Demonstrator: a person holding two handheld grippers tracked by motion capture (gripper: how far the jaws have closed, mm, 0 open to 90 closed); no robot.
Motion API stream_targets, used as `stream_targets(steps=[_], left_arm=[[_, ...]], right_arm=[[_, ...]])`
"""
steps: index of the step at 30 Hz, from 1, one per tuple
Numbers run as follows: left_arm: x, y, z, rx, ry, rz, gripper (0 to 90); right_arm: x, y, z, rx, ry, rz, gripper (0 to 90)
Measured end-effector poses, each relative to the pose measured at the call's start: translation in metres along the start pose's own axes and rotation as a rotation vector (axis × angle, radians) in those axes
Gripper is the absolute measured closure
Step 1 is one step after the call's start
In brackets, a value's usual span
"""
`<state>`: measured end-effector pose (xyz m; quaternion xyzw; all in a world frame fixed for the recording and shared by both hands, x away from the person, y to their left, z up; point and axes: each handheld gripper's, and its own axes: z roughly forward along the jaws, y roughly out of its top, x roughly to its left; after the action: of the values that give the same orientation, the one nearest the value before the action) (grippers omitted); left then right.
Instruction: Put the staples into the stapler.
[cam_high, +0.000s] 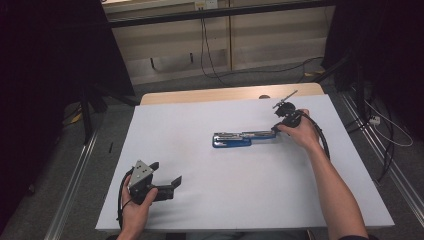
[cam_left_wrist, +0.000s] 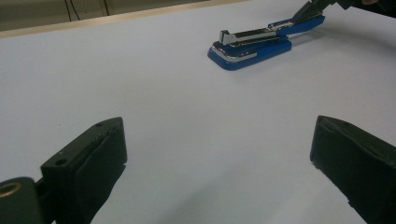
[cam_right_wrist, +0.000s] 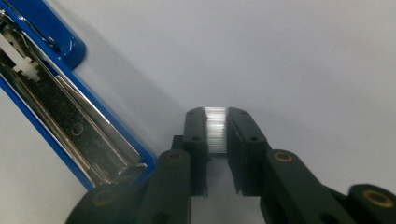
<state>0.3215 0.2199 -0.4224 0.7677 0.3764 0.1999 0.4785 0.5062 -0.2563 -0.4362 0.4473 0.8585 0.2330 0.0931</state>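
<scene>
Right gripper view: matte black right gripper (cam_right_wrist: 216, 128) clamped on a shiny ribbed staple strip (cam_right_wrist: 215, 129), beside glossy blue, chromed, opened stapler (cam_right_wrist: 70, 116) mid-table. Left gripper (cam_left_wrist: 219, 154) gaping wide, holding nothing.

1. The desk (cam_high: 200, 165) has a plain white top that covers nearly all of it; a strip of light wood shows along its far edge.
2. A blue stapler (cam_high: 240, 138) lies directly on the white top, a little right of the middle and toward the far side.
3. The stapler is swung open: its blue base rests flat on the desk, and the metal staple channel stretches out from it toward the right.
4. In the left gripper view the stapler (cam_left_wrist: 261, 42) shows a chromed plate on its base.
5. In the right gripper view the open channel (cam_right_wrist: 70, 126) is bare metal between blue edges.
</scene>
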Motion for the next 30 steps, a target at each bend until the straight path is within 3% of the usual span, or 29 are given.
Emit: stream_targets(steps=[12, 22, 30], left_arm=[[0.002, 0.0, -0.001, -0.005, 0.012, -0.004, 4.0], [-0.001, 0.001, 0.001, -0.013, -0.007, 0.013, 4.0], [0.0, 0.001, -0.002, -0.02, -0.006, -0.012, 4.0]], right_arm=[[0.001, 0.0, -0.001, 0.007, -0.013, 0.009, 79.3], [-0.003, -0.001, -0.007, -0.036, -0.011, 0.035, 79.3], [-0.004, -0.003, -0.012, -0.087, -0.023, 0.049, 79.4]])
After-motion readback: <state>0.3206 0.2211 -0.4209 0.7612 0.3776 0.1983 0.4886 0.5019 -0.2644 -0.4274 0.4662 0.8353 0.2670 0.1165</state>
